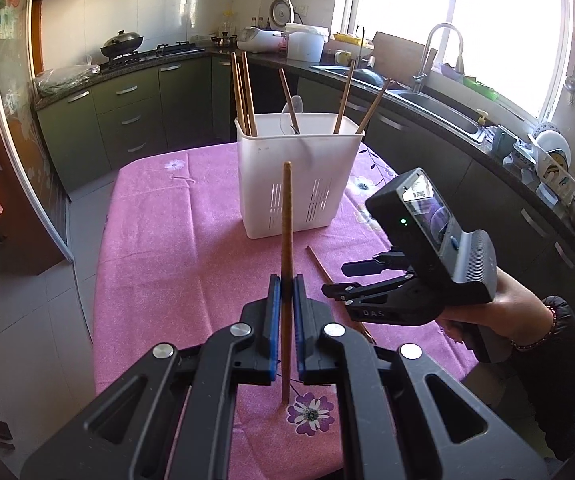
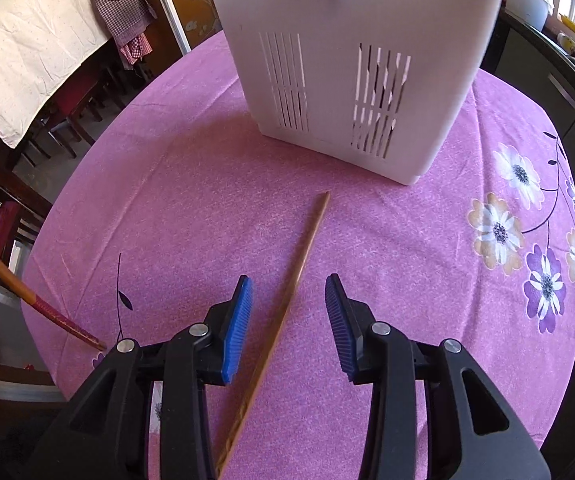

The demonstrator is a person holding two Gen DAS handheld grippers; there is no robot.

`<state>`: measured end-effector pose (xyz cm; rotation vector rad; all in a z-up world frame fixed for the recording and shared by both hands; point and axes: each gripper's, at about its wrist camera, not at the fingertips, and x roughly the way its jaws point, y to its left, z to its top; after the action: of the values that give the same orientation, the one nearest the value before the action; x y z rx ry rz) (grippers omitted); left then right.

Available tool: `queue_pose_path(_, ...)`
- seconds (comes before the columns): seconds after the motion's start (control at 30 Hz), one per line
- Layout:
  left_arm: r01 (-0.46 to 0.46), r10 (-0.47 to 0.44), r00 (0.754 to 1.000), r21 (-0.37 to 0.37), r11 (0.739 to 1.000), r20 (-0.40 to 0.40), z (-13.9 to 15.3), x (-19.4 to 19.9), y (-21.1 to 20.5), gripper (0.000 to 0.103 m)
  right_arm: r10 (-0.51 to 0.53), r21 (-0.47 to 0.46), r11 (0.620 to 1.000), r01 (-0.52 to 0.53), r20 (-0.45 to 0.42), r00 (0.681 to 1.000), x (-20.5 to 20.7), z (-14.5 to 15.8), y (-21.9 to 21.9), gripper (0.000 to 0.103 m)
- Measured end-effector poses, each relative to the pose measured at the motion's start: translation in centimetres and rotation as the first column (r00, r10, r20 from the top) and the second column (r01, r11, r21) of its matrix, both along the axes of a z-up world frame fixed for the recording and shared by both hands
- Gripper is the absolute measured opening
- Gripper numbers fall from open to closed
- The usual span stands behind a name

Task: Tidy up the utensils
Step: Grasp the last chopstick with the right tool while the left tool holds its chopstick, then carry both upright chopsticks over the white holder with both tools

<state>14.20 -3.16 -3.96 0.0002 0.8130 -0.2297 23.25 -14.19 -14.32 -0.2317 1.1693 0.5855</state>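
My left gripper (image 1: 286, 286) is shut on a brown chopstick (image 1: 286, 240), held upright above the pink tablecloth (image 1: 175, 240). Its lower end shows at the left edge of the right wrist view as a chopstick with a red tip (image 2: 47, 308). Ahead stands the white utensil holder (image 1: 295, 176) with several chopsticks and a clear spoon in it. My right gripper (image 2: 289, 300) is open, pointing steeply down, its blue pads on either side of a second chopstick (image 2: 287, 304) lying on the cloth without touching it. The same gripper (image 1: 337, 280) appears in the left wrist view, held by a hand.
The holder (image 2: 351, 60) stands just beyond the lying chopstick. The tablecloth (image 2: 407, 240) has flower prints at the right. Kitchen counters, a sink (image 1: 439, 108) and a stove with a wok (image 1: 121, 44) surround the table. Chairs and a hanging cloth stand off to the left.
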Motion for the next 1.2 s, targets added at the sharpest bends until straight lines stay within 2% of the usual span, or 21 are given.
queue_pose_path(0.2,0.002,-0.001,1.000,-0.003,1.000,0.007,0.0,-0.2,0.3,0.006,0.003,-0.060,0.998,-0.002,0.009,1.000,0.4,-0.7,1.9,0.038)
queue_pose_path(0.27,0.003,-0.003,1.000,-0.003,1.000,0.008,0.0,-0.2,0.4,0.006,0.002,-0.080,0.997,0.000,0.025,1.000,0.4,-0.8,2.1,0.033)
queue_pose_path(0.43,0.003,-0.003,1.000,-0.003,1.000,0.008,0.0,-0.2,0.4,0.006,0.001,-0.068,0.998,0.001,0.032,1.000,0.8,-0.9,2.5,0.011)
queue_pose_path(0.67,0.004,-0.004,1.000,-0.001,1.000,0.008,0.0,-0.3,0.4,0.006,-0.019,-0.037,0.999,0.020,0.047,0.999,0.6,-0.5,0.9,0.007)
queue_pose_path(0.77,0.004,-0.004,1.000,0.003,1.000,0.008,0.1,-0.3,0.5,0.006,-0.038,0.015,0.999,0.036,0.093,0.995,0.2,1.5,-0.6,0.006)
queue_pose_path(0.9,0.002,-0.002,1.000,0.006,1.000,0.005,0.2,-0.3,0.7,0.006,-0.073,0.097,0.994,0.056,0.178,0.981,-1.1,5.7,-2.7,0.006)
queue_pose_path(1.07,0.002,-0.002,1.000,0.009,1.000,0.006,0.2,-0.4,0.6,0.006,-0.111,0.197,0.979,0.054,0.293,0.950,-4.5,11.2,-5.8,0.006)
queue_pose_path(1.2,0.006,-0.006,1.000,0.013,1.000,0.009,0.3,-0.6,0.6,0.006,-0.130,0.234,0.971,0.049,0.347,0.929,-7.4,13.5,-7.8,0.006)
